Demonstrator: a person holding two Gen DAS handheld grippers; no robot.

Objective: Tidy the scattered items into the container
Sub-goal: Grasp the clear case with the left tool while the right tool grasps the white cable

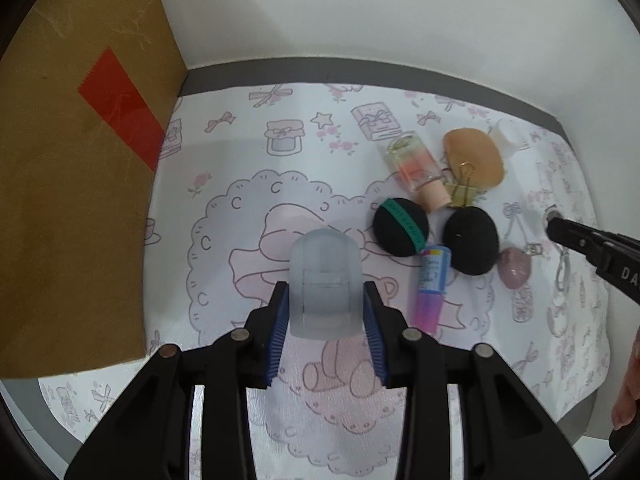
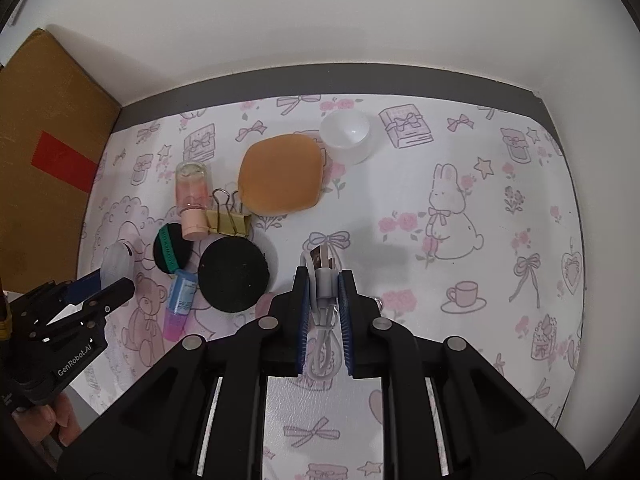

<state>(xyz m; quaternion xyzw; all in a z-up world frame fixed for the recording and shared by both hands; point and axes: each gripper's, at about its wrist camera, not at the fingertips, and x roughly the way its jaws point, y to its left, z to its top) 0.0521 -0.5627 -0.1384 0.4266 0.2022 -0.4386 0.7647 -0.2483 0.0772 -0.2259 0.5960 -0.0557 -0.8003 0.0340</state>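
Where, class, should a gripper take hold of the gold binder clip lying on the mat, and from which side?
Grip the binder clip across its folded gold body, coming from above. Its wire handles lie flat and thin; the body is the raised part. The bottle's pink cap crowds one end, so close across the free faces.

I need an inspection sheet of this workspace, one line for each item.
Surface: mat printed with bows and bears, on a grey table.
Job's things: frosted cap, white USB cable; cardboard box at left.
Clutter: two black puffs, tan sponge, small bottle, binder clip, blue-pink tube, white cup, pink stone.
Grippers: left tool shut on cap; right tool shut on cable.
Cables: only the held one.
Surroundings: white wall.
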